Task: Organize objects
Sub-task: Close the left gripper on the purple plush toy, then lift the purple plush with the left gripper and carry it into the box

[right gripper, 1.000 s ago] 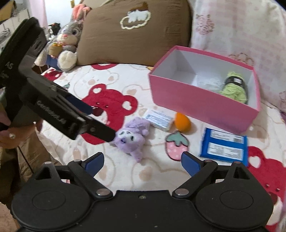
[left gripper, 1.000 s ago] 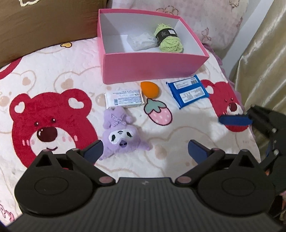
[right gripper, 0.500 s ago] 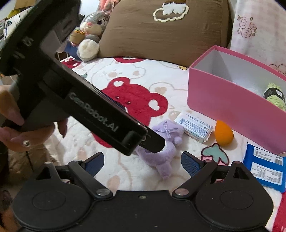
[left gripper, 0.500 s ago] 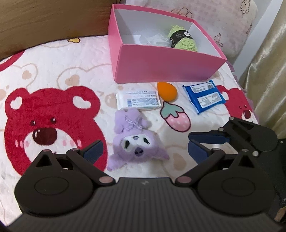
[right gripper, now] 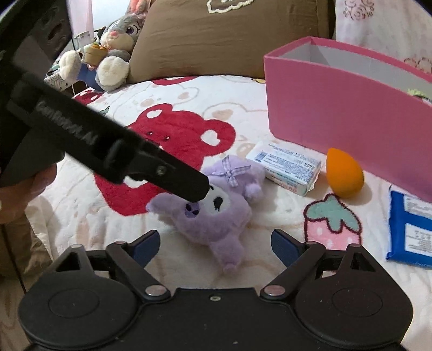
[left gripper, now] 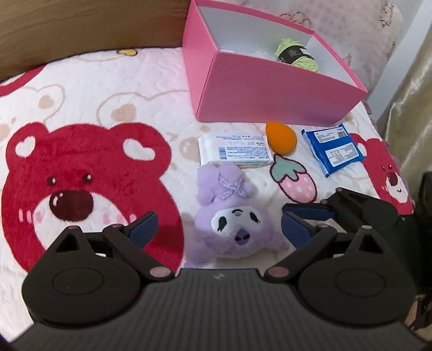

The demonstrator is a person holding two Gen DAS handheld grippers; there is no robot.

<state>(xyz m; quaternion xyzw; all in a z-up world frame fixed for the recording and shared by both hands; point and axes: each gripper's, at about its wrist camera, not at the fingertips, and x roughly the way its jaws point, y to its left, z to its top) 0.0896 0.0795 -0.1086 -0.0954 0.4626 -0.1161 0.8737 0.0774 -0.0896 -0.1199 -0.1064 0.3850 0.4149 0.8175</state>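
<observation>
Compared with a second earlier, both grippers had come down closer to the bed, and the purple plush toy (left gripper: pixel 232 216) now lay between the spread fingers of the left gripper (left gripper: pixel 218 226) instead of ahead of them. The jaws of the left gripper had just been closing a little, yet they stood wide apart, with neither pad pressing on the toy. In the right wrist view the toy (right gripper: pixel 213 213) also filled the gap ahead of the right gripper (right gripper: pixel 214 244), whose jaws had likewise just been narrowing but remained well apart and held nothing. The left gripper's black finger (right gripper: pixel 172 175), which had been higher and farther from the toy, now reached in from the left so that its tip lay over the toy's face; whether it touched could not be told. Beyond the left jaws, from left to right, lay a white wipes packet (left gripper: pixel 235 148) just past the toy's bow, an orange egg-shaped sponge (left gripper: pixel 280 137) beside it, and a blue packet (left gripper: pixel 333 148) off past the right finger. Behind these stood the open pink box (left gripper: pixel 270 89), with a ball of green yarn (left gripper: pixel 297 55) inside. Everything rested on a white fleece blanket (left gripper: pixel 108 81) printed with red bears and a strawberry. Farther back in the right view, a grey rabbit toy (right gripper: pixel 113 46) sat at the left, beside a brown cushion (right gripper: pixel 229 40), and a pale floral pillow (right gripper: pixel 383 24) rose behind the box.
</observation>
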